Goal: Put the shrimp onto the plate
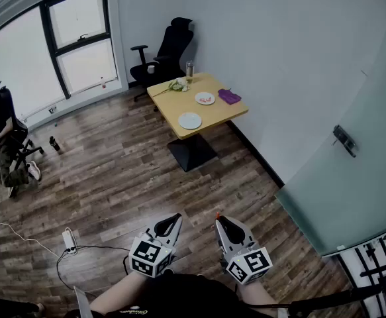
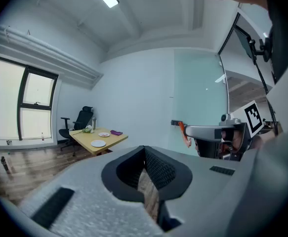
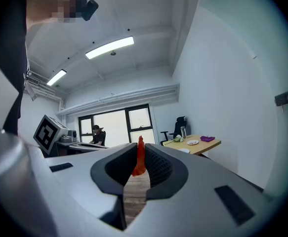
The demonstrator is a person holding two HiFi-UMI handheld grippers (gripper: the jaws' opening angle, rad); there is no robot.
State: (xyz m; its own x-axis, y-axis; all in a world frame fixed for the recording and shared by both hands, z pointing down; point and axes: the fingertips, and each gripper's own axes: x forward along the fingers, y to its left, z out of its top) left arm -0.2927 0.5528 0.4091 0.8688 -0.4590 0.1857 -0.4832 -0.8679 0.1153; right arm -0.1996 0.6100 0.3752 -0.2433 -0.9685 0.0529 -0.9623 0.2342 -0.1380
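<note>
- The right hand-held gripper (image 3: pixel 139 153) is clenched on the shrimp (image 3: pixel 140 163), which could slip out on the walk to the far table (image 1: pixel 167 105)
- The left hand-held gripper (image 2: pixel 144 154) is closed and empty
- The jaws hide most of the shrimp
- The near plate (image 1: pixel 190 120) looks bare, while the far plate (image 1: pixel 205 98) holds something too small to tell

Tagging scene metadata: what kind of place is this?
Probably an office or small meeting room: a black office chair beside a small wooden table, large windows along one wall, a frosted glass door and wood-look flooring. A person sits near the windows.
</note>
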